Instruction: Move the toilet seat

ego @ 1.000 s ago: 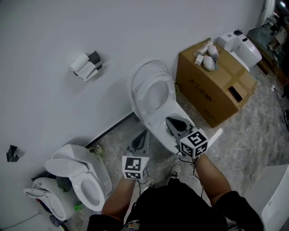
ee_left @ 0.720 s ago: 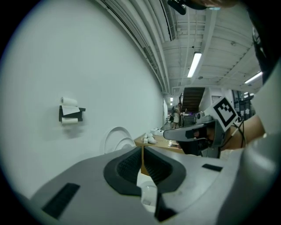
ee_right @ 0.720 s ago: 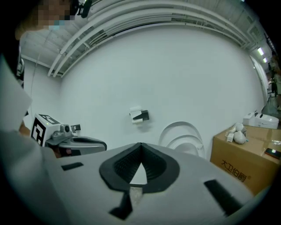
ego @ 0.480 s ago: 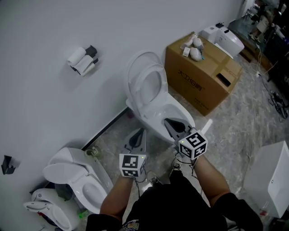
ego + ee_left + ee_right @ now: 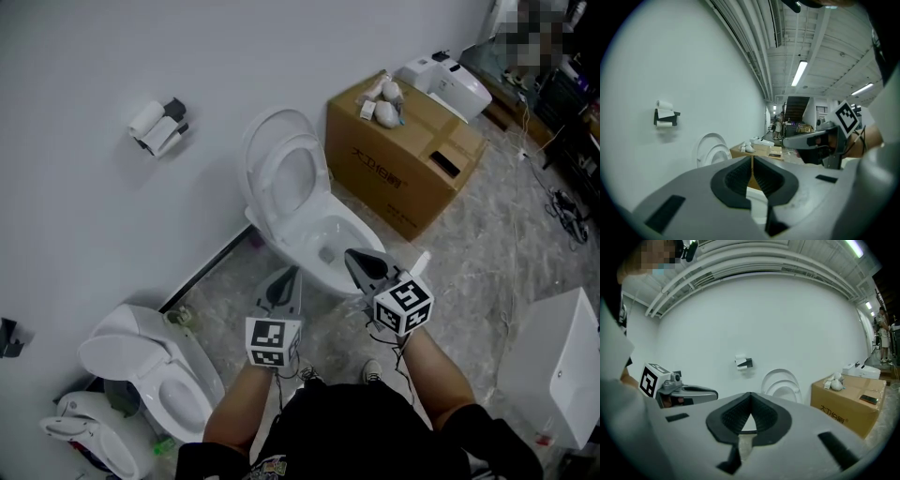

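White wall and marbled floor have slid sideways as the person shuffles round. The toilet seat [image 5: 292, 142] stands raised against its lid, untouched. Left gripper [image 5: 292, 275] and right gripper [image 5: 351, 255] (both pinched together, empty) now hover by the bowl [image 5: 292, 247]; I'd call this the approach.

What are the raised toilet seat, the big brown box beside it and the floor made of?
Toilet seat: probably glossy white plastic, smooth and evenly bright, though it could be another moulded material.
Box: cardboard by its look, matt brown with folded flaps and printed lettering.
Floor: grey and veined like marble, slightly shiny. Whether it is stone or tile is unclear.
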Available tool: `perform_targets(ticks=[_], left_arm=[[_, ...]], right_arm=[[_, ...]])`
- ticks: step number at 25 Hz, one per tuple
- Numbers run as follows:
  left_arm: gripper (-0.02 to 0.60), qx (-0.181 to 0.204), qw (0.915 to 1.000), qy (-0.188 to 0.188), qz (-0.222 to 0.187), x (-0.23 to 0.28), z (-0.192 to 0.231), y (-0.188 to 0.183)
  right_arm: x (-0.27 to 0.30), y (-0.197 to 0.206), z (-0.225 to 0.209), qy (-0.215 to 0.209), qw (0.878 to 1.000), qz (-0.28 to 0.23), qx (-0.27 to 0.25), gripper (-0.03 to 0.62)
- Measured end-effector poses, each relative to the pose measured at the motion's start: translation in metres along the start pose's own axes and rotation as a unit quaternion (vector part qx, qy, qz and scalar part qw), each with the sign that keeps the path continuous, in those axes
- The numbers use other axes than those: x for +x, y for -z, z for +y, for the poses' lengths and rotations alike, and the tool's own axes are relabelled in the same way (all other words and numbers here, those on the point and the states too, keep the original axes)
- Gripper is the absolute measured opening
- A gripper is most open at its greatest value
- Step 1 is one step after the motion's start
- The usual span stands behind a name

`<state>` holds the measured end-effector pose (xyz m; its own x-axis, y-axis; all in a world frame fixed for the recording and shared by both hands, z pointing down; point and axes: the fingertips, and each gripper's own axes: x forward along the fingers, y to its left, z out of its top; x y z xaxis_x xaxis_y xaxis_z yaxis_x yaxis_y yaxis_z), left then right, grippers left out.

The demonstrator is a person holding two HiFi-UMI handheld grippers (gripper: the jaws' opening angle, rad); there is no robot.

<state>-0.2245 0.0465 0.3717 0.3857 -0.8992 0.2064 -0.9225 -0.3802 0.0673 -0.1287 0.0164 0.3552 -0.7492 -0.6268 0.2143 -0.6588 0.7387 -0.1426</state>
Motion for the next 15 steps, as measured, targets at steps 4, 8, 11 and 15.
perform_targets(ticks=[4,8,11,15], left_arm=[[0.015,-0.001,0.9999,-0.015,0.002,0.003,-0.044,0.000],[0.015,-0.005,0.9995,-0.030,0.008,0.003,-0.095,0.004],[0.015,-0.002,0.9988,-0.047,0.009,-0.001,-0.127,0.004],[0.015,-0.014,0.9973,-0.071,0.010,-0.011,-0.162,0.010]], right_arm=[[-0.039,0.004,-0.019,-0.011,1.000,-0.004,0.001,0.006],[-0.083,0.011,-0.036,-0.032,0.999,-0.005,-0.006,0.006],[-0.108,0.015,-0.045,-0.051,0.999,-0.006,-0.009,0.006],[-0.139,0.024,-0.050,-0.079,0.997,-0.008,-0.010,0.006]])
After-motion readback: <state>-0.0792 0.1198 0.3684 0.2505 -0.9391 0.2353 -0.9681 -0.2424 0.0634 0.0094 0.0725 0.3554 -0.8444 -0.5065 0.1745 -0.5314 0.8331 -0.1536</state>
